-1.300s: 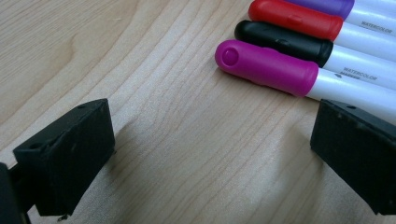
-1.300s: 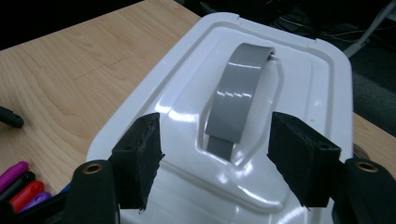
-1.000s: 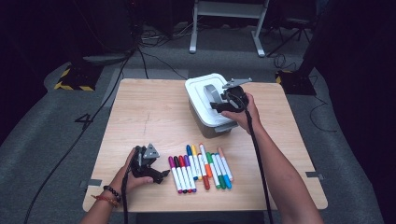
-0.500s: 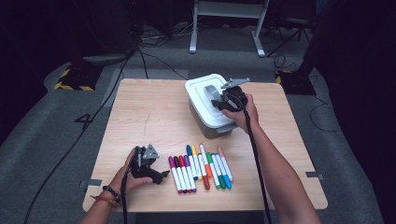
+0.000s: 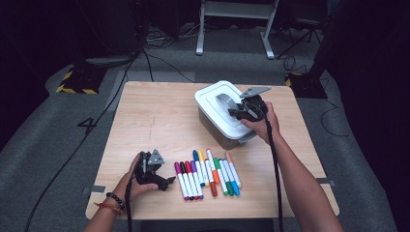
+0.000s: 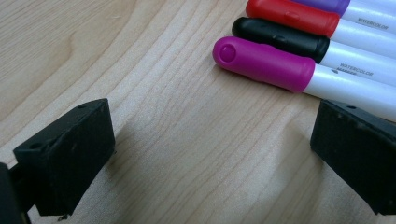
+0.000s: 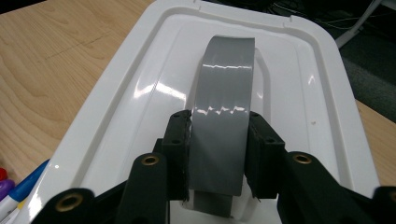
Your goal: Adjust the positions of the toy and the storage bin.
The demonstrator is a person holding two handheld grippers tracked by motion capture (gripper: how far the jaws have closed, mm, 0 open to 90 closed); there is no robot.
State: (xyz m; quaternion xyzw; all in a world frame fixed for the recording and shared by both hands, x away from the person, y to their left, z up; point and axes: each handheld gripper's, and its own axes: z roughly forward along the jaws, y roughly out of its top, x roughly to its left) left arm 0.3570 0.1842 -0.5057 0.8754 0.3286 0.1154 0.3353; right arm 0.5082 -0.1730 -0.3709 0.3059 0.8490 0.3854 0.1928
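Right gripper clamps the lid's tape handle

Near left, the left gripper (image 5: 153, 177) rests wide open, holding nothing, beside the markers (image 5: 207, 173). Farther right, the right gripper (image 7: 218, 137), jaws just closing, pinches the grey tape handle (image 7: 224, 107) on the white lid (image 5: 218, 107) of the box (image 5: 217, 134)

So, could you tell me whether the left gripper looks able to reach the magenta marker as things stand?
Probably yes: the left gripper is open just beside the magenta marker, the outermost in the row, with bare table between them.
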